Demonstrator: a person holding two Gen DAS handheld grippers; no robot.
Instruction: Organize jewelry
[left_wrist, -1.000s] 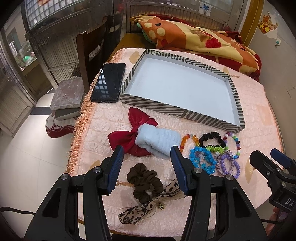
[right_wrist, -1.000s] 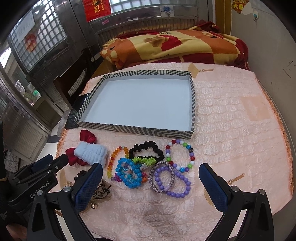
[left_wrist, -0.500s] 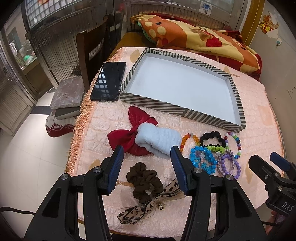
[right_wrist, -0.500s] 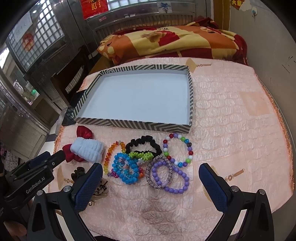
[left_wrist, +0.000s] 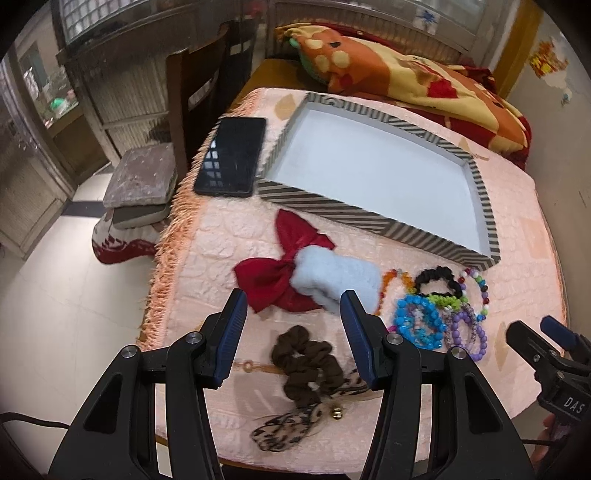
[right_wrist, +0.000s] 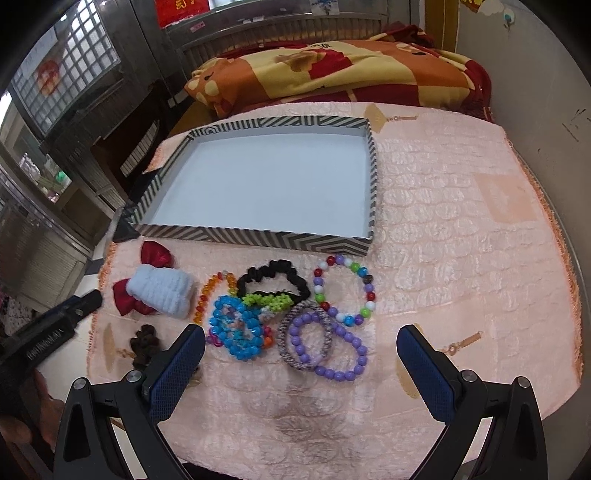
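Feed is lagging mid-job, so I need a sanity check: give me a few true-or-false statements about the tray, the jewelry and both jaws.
1. The striped tray holds nothing. True.
2. The left gripper grips the brown scrunchie. False: its jaws are open above it.
3. The phone lies inside the tray. False: beside it, on the cloth.
4. The right gripper is open and holds nothing. True.
5. The purple bead bracelet lies outside the tray. True.

The tray (right_wrist: 255, 236) has black-and-white striped walls and a pale blue-white floor; the table (right_wrist: 461, 236) wears a peach quilted cloth. Lower left lie a red bow (left_wrist: 280, 280), a light blue fluffy band (left_wrist: 336, 277) and a brown scrunchie (left_wrist: 306, 362). At centre sit blue (right_wrist: 238, 332), purple (right_wrist: 332, 350) and multicoloured (right_wrist: 343, 291) bead bracelets.
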